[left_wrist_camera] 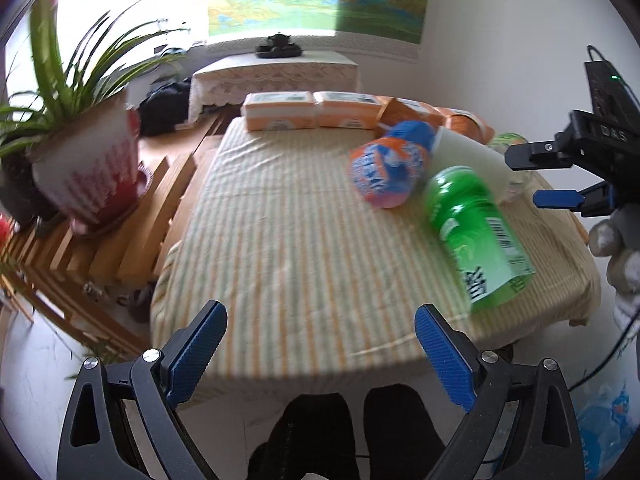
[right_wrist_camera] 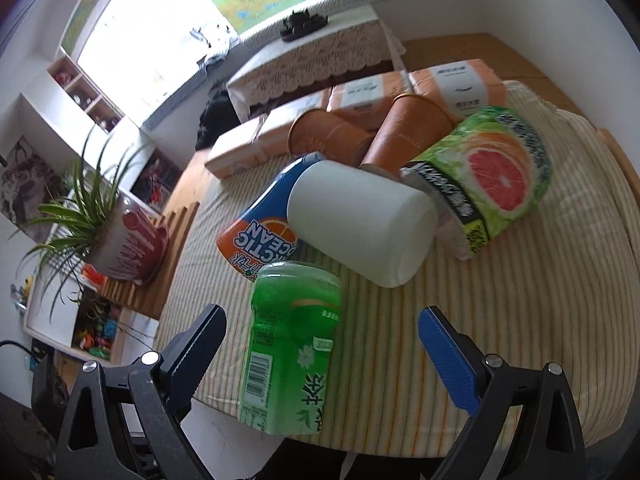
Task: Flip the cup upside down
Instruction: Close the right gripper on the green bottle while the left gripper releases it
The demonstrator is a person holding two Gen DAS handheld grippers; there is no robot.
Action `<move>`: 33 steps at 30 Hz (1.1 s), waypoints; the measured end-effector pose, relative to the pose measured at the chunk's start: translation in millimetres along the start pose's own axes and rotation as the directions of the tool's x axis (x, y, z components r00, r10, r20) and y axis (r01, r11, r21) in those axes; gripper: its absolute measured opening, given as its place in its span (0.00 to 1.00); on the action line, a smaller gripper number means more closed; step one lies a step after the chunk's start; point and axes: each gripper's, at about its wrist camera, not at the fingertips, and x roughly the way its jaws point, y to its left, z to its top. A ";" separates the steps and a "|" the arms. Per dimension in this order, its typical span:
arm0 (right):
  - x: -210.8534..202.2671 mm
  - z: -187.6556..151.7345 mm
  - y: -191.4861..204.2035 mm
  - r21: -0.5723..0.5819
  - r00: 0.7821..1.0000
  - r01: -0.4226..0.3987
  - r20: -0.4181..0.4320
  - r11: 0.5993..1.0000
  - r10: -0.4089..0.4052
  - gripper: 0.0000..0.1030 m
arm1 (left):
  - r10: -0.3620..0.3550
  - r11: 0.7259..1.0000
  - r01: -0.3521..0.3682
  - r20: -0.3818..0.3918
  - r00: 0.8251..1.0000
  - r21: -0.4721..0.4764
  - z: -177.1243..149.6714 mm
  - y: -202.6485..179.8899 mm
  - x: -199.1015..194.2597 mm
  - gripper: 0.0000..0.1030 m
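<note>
A white cup (right_wrist_camera: 360, 222) lies on its side on the striped tablecloth (right_wrist_camera: 500, 320), between an orange-blue can and a grapefruit packet. It also shows in the left wrist view (left_wrist_camera: 468, 156). My right gripper (right_wrist_camera: 320, 344) is open and empty, short of the cup, with a green bottle (right_wrist_camera: 292, 344) lying between its fingers' line of sight. In the left wrist view the right gripper (left_wrist_camera: 536, 178) hovers at the table's right, beside the cup. My left gripper (left_wrist_camera: 320, 344) is open and empty over the table's near edge.
An orange-blue can (right_wrist_camera: 256, 232), a grapefruit packet (right_wrist_camera: 492, 176) and two brown cups (right_wrist_camera: 404, 136) crowd around the white cup. Tissue packs (left_wrist_camera: 312, 110) line the far edge. A potted plant (left_wrist_camera: 84, 168) stands on a wooden rack to the left.
</note>
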 end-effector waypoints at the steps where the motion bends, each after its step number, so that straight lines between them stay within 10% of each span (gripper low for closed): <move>1: 4.5 3.0 2.0 0.008 1.000 -0.001 -0.022 1.000 0.001 0.92 | -0.007 1.000 0.007 -0.006 1.000 -0.020 -1.8 6.3 0.2 0.94; 33: 56.5 18.6 31.3 -0.021 0.978 0.098 -0.183 0.995 -0.100 0.62 | -0.034 0.999 0.034 0.002 0.999 -0.035 -4.0 14.4 1.1 0.94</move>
